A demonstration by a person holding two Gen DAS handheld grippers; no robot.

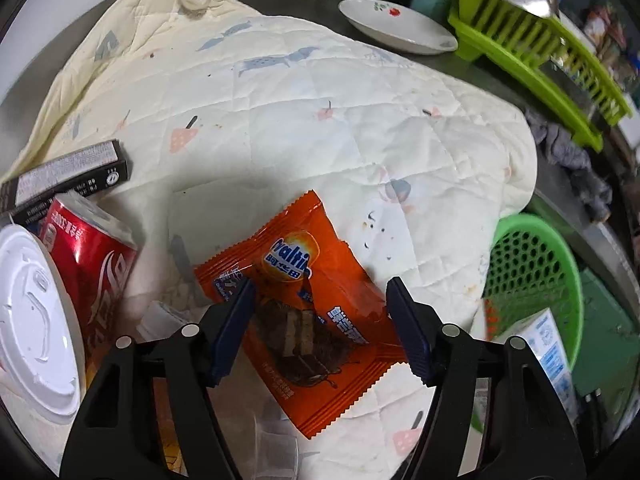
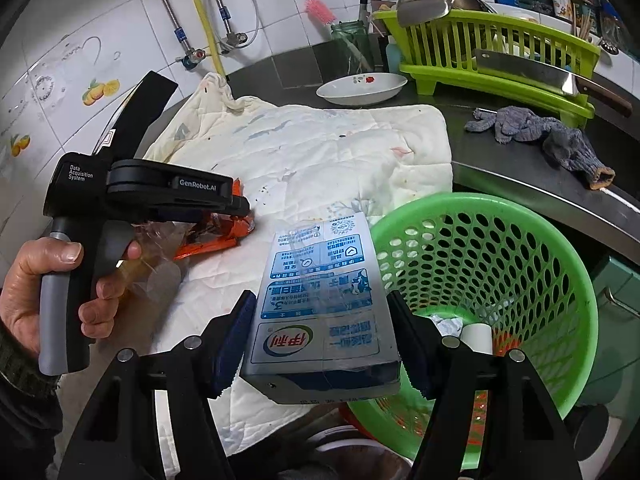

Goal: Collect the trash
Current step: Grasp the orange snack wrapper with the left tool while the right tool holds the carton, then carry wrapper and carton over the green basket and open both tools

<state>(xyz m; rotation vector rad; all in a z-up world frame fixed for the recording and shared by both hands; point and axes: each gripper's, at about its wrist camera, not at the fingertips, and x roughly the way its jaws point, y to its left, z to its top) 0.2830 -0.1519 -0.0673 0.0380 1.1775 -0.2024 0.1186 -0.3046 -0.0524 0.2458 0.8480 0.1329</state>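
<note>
An orange snack wrapper lies on the white quilted cloth. My left gripper is open, its blue fingers on either side of the wrapper just above it. A red cola can, a white cup lid and a dark box lie to its left. My right gripper is shut on a blue and white milk carton, held beside the rim of the green perforated basket. The left gripper shows in the right wrist view over the wrapper.
A white plate, a green dish rack with a cleaver, and a grey rag sit on the dark counter at the back and right. The basket holds some paper and a white cylinder. Tiled wall with pipes stands behind.
</note>
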